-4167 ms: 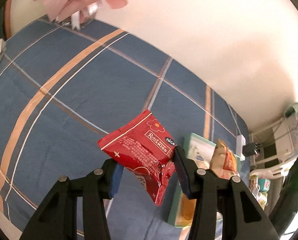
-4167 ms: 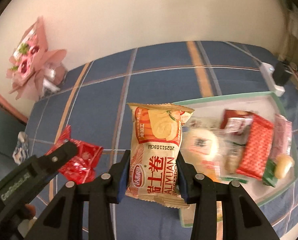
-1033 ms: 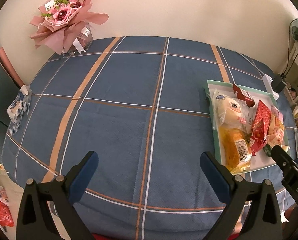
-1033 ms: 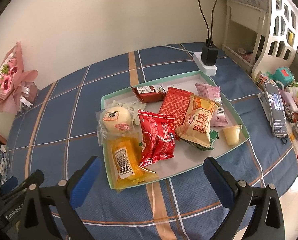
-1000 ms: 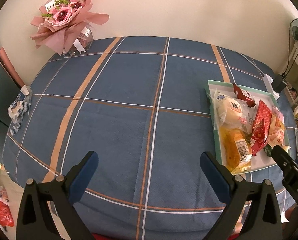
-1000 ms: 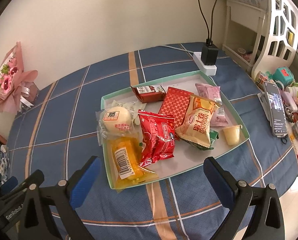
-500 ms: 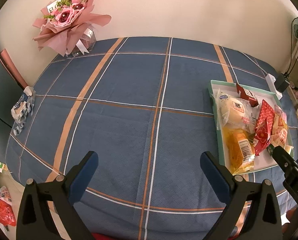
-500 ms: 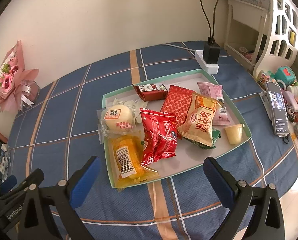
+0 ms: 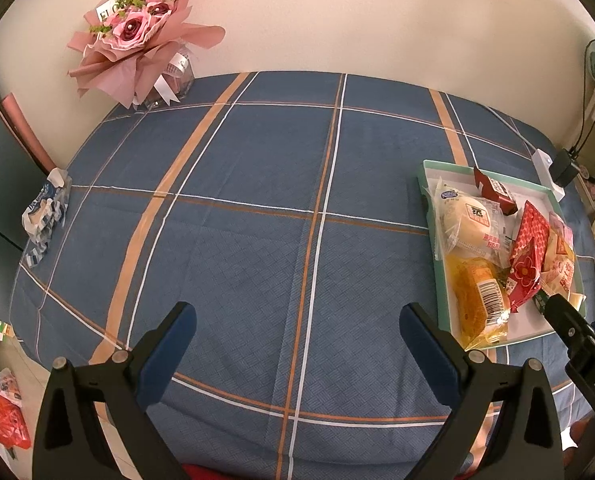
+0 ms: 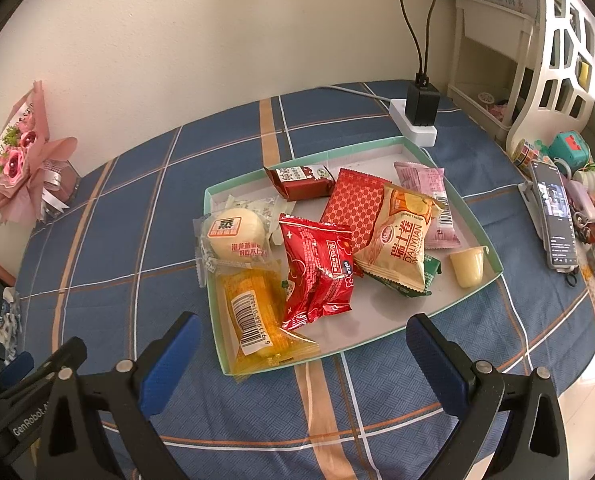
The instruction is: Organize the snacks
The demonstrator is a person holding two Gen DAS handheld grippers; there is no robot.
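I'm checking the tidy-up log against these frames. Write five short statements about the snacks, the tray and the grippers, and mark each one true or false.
1. Both grippers are empty, jaws spread wide. True: the left gripper and the right gripper hold nothing.
2. The red Rose Kiss packet lies on the bare cloth beside the tray. False: it lies inside the tray.
3. The yellow barcoded packet sits at the tray's near left corner. True.
4. The jelly cup is outside the tray. False: it rests inside, near the right rim.
5. The phone lies in the tray. False: it lies off the tray, to its right.
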